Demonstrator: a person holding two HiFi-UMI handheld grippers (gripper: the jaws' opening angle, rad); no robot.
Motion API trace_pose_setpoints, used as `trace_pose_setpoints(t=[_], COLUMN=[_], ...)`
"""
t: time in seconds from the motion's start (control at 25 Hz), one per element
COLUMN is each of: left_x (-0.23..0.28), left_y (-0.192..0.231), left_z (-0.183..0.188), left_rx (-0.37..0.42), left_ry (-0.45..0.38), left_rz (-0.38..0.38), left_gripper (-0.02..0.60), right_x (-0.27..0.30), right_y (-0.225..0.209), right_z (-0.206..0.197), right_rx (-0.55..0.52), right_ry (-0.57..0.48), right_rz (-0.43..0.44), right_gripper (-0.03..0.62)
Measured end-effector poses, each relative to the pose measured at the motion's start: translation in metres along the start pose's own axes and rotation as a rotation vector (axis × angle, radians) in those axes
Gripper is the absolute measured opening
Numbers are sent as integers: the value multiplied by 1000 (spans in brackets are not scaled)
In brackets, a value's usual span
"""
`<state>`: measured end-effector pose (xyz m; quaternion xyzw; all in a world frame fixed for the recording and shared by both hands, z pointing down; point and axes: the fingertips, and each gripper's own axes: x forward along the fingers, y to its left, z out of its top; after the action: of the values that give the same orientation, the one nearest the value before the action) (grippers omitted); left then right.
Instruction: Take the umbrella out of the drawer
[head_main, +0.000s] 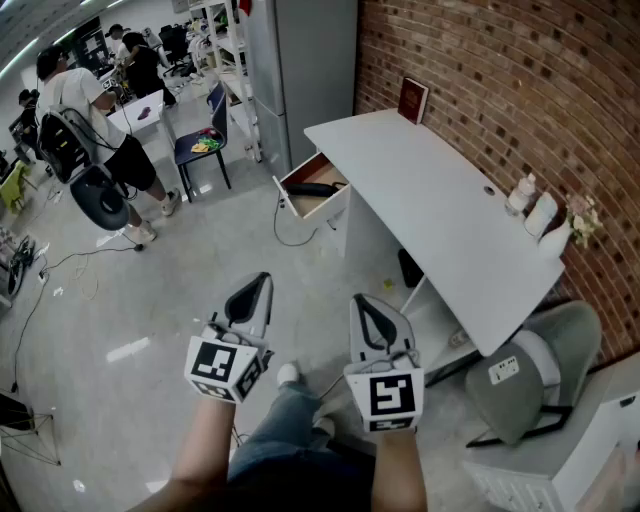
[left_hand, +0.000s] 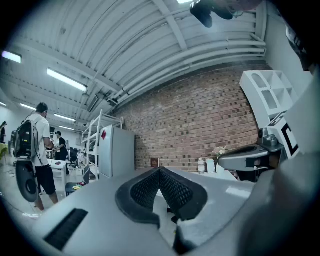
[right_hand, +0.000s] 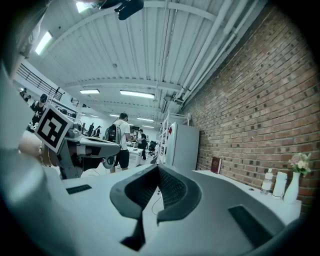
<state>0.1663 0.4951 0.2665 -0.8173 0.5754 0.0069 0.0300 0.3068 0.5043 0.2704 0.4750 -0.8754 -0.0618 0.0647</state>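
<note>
The white desk stands against the brick wall, with its drawer pulled open at the far left end. A black folded umbrella lies inside the drawer. Both grippers are held level over the floor, well short of the drawer. My left gripper is shut with its pads meeting at the tips and nothing between them. Beside it, my right gripper is also shut and empty. The drawer itself does not show in either gripper view.
On the desk are a red book and white bottles. A grey-green chair stands near the desk's close end, and a tall grey cabinet beyond the drawer. A cable trails below it. People and a blue chair are at the far left.
</note>
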Motion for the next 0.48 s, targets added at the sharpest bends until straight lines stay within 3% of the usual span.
trace_pose_setpoints(t=[0.48], left_x=[52], left_y=[50], left_z=[-5], left_rx=[39], left_ry=[26], left_rz=[3], left_gripper=[-2], right_x=[74], right_y=[-12], right_z=[-2], right_rx=[0], right_ry=[10], right_rz=[3], right_gripper=[-8])
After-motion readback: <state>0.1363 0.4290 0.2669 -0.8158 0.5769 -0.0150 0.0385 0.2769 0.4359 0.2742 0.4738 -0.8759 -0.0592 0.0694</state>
